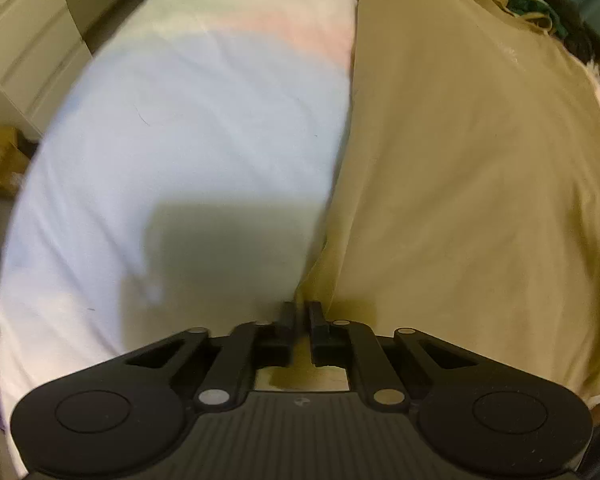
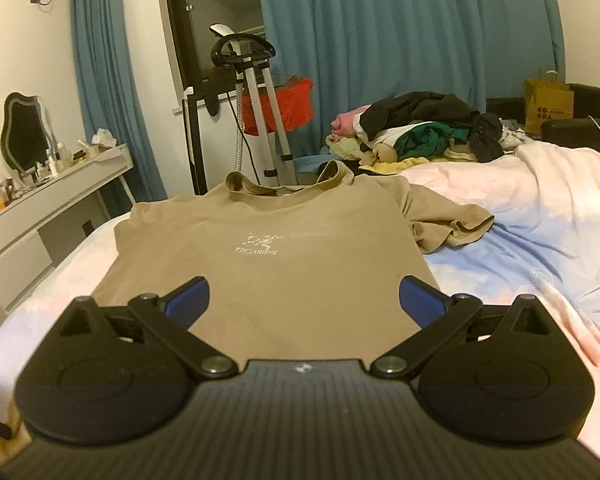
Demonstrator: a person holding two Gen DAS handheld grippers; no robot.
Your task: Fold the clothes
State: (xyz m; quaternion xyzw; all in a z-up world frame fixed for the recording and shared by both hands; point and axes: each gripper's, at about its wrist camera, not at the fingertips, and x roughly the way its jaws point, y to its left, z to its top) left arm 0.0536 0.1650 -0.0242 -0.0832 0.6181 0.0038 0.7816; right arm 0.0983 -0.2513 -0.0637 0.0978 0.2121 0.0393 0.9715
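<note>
While both claws hang over it, we see the bed [image 2: 540,216] as the largest thing here, its pastel cover of white, blue and pink filling the space ahead of each claw. On it lies the tan T-shirt [image 2: 268,248], spread front-up just ahead of the right claw [image 2: 304,300], its white chest logo facing us, its collar at the far end and one sleeve bunched beyond the claw's right finger. From the left wrist view the same shirt stretches ahead and to the right of the left claw [image 1: 301,316], with bare bed cover to the claw's left. Far beyond the right claw, a pile of mixed clothes [image 2: 420,132] sits at the far end of the bed, before blue curtains [image 2: 400,40]. Off to that claw's left stands a white dressing tabletop [image 2: 60,188] with small bottles and a mirror. A brown paper bag [image 2: 548,104] stands far to the right.

Our right claw is spread wide, its blue-padded fingers [image 2: 188,300] holding nothing above the shirt's hem. Our left claw is pinched nearly together on the shirt's edge, tan cloth showing between its fingers.
</note>
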